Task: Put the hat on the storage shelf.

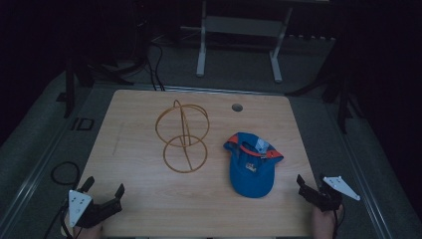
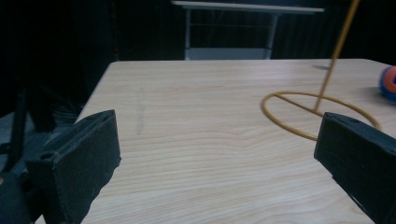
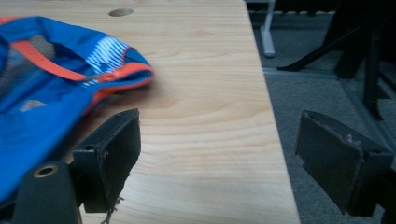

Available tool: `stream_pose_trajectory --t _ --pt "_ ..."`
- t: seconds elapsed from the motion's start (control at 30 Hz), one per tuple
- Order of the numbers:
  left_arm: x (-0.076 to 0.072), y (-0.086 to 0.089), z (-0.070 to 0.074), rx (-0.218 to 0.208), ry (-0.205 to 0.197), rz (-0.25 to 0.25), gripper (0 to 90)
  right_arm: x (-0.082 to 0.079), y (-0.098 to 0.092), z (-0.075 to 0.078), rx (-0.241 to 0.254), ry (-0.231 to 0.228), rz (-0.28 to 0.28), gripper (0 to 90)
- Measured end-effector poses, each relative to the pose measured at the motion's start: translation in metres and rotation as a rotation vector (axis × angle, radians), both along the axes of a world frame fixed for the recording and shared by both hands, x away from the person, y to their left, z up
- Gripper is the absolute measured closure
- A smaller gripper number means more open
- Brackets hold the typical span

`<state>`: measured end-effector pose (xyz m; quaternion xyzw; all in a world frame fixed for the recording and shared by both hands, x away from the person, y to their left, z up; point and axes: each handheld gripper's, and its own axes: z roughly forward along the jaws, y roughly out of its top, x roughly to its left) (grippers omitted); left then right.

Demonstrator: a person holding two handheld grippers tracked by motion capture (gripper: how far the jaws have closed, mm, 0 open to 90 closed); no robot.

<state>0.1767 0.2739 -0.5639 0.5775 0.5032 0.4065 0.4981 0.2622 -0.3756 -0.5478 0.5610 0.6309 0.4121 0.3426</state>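
Both grippers waiting apart at my near table edge, nothing held.

From above, I'm seeing the blue cap (image 1: 251, 164) lying right of the wire stand (image 1: 182, 137), brim pointing toward me. The left gripper (image 2: 217, 154) is gaping before the stand's ring; the right gripper (image 3: 217, 156) is spreading beside the cap.

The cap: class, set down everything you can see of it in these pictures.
The cap is blue with orange trim and a small orange-and-yellow badge. It looks like soft cloth. It lies on the wooden table, opening up, right of the wire stand and apart from it. Neither gripper touches it; the right gripper is open beside it.
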Motion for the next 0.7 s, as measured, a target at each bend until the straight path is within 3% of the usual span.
stream_pose_trajectory --t 0.17,0.4,0.53,0.7 --pt "0.000 -0.007 0.000 0.033 0.005 -0.043 0.7 0.007 0.004 0.024 0.010 0.035 0.057 13.6" --pt "0.000 -0.013 0.001 0.013 -0.002 -0.072 0.7 0.022 0.007 0.055 0.006 0.010 0.097 12.8" --pt "0.001 -0.012 0.002 -0.019 0.045 -0.088 0.7 0.033 0.012 0.067 0.003 0.012 0.124 12.6" --pt "0.002 -0.013 0.004 -0.016 0.102 -0.094 1.1 0.049 0.023 0.076 -0.008 0.013 0.167 13.9"
